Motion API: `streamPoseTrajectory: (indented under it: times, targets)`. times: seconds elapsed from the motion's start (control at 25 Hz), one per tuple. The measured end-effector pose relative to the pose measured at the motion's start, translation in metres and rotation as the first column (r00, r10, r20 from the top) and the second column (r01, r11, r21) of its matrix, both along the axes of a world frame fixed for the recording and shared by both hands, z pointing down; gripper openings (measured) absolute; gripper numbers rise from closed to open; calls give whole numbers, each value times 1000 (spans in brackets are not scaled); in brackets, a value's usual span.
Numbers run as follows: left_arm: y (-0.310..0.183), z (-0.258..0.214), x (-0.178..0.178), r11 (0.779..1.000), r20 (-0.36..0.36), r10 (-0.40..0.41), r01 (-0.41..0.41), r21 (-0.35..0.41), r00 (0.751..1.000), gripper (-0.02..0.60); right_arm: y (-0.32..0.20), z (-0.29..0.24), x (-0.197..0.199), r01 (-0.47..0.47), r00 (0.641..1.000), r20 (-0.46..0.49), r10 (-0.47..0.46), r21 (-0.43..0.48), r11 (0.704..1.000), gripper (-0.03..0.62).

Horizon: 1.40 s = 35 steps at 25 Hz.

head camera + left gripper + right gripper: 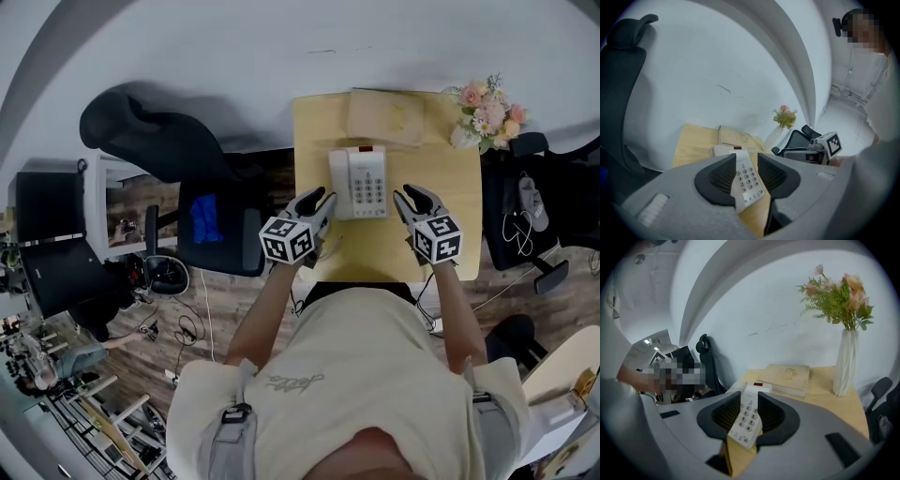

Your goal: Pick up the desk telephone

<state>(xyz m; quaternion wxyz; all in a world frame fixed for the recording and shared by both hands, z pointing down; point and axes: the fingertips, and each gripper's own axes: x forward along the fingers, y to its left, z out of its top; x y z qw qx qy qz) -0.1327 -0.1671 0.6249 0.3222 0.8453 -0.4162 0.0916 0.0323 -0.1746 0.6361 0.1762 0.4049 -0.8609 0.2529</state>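
The white push-button desk telephone (359, 181) lies on the pale wooden table (314, 122). Only the head view shows it flanked by the left gripper (319, 201) and right gripper (406, 199). Each gripper view shows narrowly parted, empty jaws, with the keypad just ahead.

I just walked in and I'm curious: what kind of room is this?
Likely an office or a lab workspace: a small wooden desk bearing a desk telephone, with a black office chair beside it.
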Motion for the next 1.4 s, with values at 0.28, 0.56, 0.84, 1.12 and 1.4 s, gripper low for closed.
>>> streamPoseTrajectory:
  times: [0.28, 0.56, 0.84, 1.12, 1.4]
  targets:
    - [-26, 45, -10, 989, -82, -27, 15, -144, 996, 189, -27, 45, -5, 28, 997, 75, -17, -157, 987, 121]
    - [-48, 87, -13, 964, -173, -8, -38, -263, 985, 232, -56, 89, -9, 41, 983, 183, 25, -348, 936, 146]
    - [-58, 107, -10, 937, -271, 45, -135, -322, 962, 281, -71, 121, -24, 117, 975, 222, -13, -464, 878, 178]
    - [-66, 125, -1, 901, -360, 70, -214, -378, 930, 285, -81, 133, -36, 187, 953, 302, -24, -522, 832, 179]
    - [-69, 128, 8, 855, -464, 109, -321, -406, 879, 311, -81, 142, -46, 299, 912, 407, -52, -572, 764, 206]
